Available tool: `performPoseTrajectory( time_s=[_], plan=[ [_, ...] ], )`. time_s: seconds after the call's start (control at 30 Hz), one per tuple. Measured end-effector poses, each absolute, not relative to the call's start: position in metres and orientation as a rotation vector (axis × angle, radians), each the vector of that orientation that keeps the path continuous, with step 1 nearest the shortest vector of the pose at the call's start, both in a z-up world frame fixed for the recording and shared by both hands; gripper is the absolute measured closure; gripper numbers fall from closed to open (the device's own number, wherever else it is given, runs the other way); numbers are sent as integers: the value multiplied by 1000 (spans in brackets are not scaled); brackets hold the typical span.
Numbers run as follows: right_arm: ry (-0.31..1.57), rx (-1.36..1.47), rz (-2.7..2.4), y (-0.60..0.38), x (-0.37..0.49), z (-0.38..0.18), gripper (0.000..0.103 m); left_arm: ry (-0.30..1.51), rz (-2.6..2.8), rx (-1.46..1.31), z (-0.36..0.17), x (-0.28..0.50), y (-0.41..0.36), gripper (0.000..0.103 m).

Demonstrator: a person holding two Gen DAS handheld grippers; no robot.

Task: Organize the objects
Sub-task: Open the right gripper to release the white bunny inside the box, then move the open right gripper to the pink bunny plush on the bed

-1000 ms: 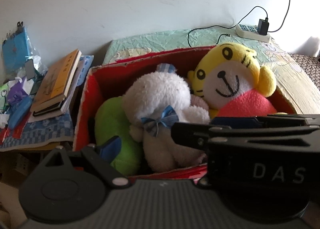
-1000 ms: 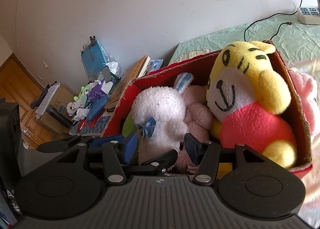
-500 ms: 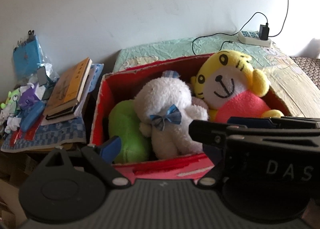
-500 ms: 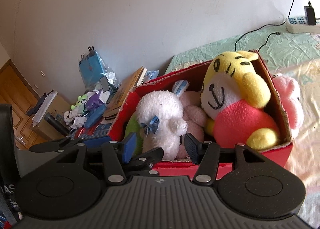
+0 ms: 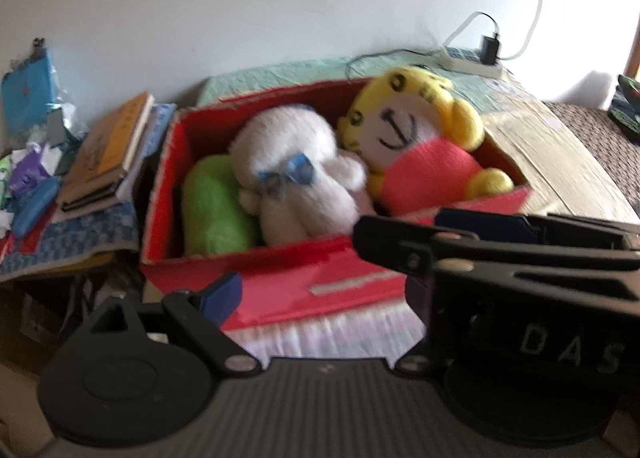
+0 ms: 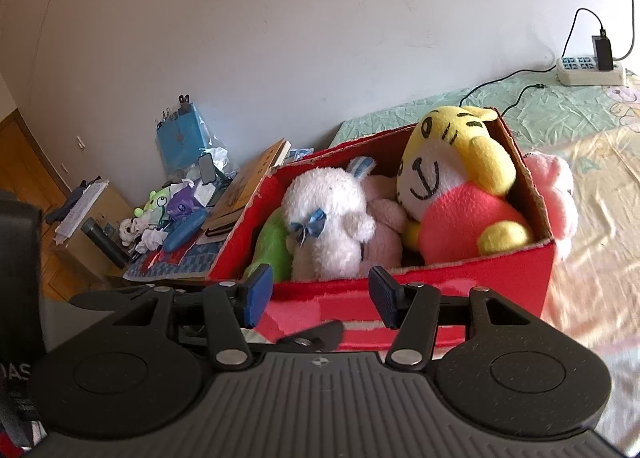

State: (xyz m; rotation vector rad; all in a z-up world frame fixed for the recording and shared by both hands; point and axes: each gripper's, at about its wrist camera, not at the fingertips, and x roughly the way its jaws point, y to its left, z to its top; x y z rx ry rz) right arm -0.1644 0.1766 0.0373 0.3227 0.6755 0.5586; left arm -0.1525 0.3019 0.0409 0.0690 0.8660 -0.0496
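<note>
My right claw hangs just in front of the red cardboard box, its blue pads well apart with nothing between them; my left claw, partly hidden behind the right one's black body, also stands apart and empty. The box sits on the bed and looks thin-walled, with a torn top edge, so I would judge it light but floppy; take it low on the near wall or by both ends. Inside the box, from its near left corner: a green plush, a white plush with a blue bow, a pale pink plush, and at the far right a yellow tiger plush. All look soft, light, squashy; grip a body, not a limb. Outside the box's right wall leans a pink plush.
</note>
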Motion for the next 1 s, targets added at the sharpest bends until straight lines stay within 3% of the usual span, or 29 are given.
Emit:
performPoseTrajectory(
  time_s=[0.6,1.0],
  plan=[
    [750,386,370,126,-201,10,47,948,-290,134,3,-165,238,16],
    [820,470,341,57,-165,-14,52,981,-328,209,-13,-142,165,16]
  ],
)
